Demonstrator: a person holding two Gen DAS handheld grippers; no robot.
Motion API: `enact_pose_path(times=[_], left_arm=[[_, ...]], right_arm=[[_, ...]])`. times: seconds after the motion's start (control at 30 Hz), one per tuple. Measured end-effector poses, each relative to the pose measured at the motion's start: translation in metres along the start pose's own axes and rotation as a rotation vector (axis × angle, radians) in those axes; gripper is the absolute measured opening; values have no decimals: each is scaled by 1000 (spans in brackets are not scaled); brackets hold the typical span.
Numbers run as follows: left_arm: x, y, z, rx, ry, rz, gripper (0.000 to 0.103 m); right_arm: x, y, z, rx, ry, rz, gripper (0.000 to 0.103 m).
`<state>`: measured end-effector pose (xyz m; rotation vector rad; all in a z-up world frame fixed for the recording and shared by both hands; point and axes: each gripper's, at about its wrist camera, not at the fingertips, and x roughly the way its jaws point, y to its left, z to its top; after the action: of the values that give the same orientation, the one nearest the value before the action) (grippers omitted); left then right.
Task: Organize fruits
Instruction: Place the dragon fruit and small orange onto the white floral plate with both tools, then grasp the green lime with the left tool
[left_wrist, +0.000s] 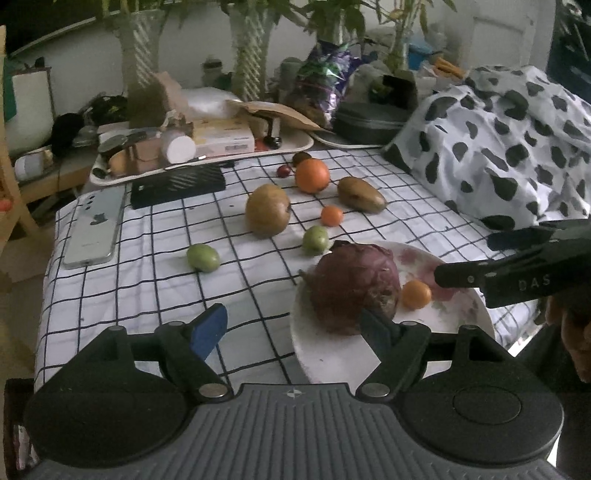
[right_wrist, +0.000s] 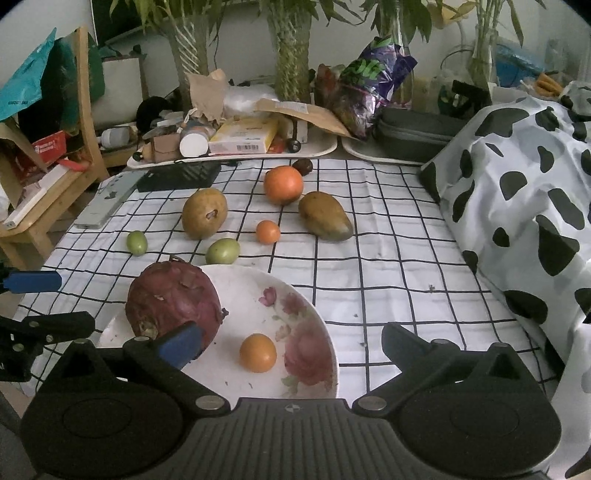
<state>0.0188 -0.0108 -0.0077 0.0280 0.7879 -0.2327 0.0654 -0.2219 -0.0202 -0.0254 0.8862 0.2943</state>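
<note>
Left cam first: my left gripper is wide open with nothing in it, and its right finger sits just in front of the big purple fruit on the plate. A small orange one lies just beside it.

Right cam: my right gripper is open and empty too, hovering over the plate, with that small orange fruit straight ahead between its fingers. Looks like I'm mid-collecting. The nearest green fruit, just past the rim, seems next, so reach forward and close gently.
</note>
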Motion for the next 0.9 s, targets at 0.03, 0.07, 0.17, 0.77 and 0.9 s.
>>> enact_pose_path(times=[0.03,0.07,0.17,0.77,0.9], left_arm=[[0,2,0,-5,-1,2,77],[1,3,1,-12,-1,3,77],[2,8,4,-31,1,0,77],[46,50,33,-119,72,18,76],[59,62,40,-150,93,21,71]], right_arm=[[0,0,0,-1,-1,0,103],[1,1,0,-3,-1,-2,103],[2,1,1,-9,-2,-14,103],[28,-12,16,-36,1,-88,103],[39,-15,22,-53,6,-109,103]])
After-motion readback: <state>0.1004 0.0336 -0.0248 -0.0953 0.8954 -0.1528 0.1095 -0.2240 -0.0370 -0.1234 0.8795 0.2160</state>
